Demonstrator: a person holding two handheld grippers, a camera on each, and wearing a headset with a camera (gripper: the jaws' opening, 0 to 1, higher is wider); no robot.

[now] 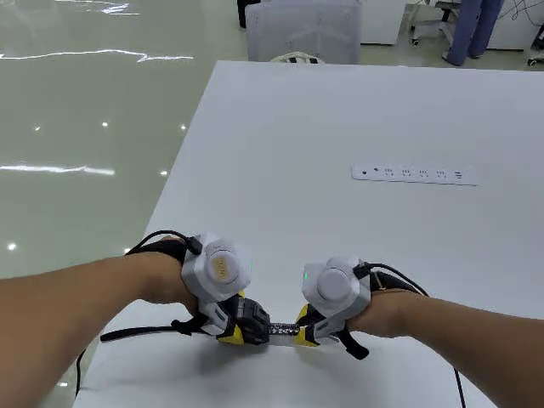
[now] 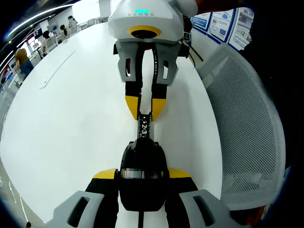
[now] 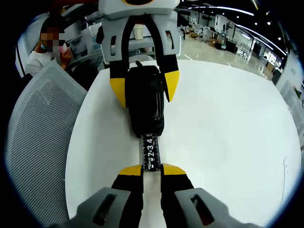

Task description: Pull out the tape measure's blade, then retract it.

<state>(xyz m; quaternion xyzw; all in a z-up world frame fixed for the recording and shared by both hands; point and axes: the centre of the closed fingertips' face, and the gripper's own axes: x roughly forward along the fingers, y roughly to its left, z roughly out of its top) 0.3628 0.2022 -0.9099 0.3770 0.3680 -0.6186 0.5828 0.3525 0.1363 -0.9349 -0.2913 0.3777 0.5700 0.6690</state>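
A black tape measure body [image 1: 252, 322] rests low over the white table [image 1: 340, 127] near its front edge. My left gripper [image 1: 240, 328] is shut on it, with the yellow fingertips [image 2: 105, 174] against the body's sides [image 2: 142, 175]. A short length of blade [image 2: 144, 126] with printed numbers runs out of the body. My right gripper [image 1: 303, 331] is shut on the blade's end [image 3: 150, 154], and its yellow tips [image 3: 130, 171] pinch it from both sides. The two grippers face each other, only a few centimetres apart. The blade's end hook is hidden between the right jaws.
A white power strip [image 1: 414, 174] lies on the table's right half. A grey mesh chair [image 2: 247, 133] stands by the near table edge. Black cables [image 1: 136, 333] trail from both grippers. Another chair [image 1: 302, 30] stands at the table's far end, and a person [image 1: 472, 30] stands beyond it.
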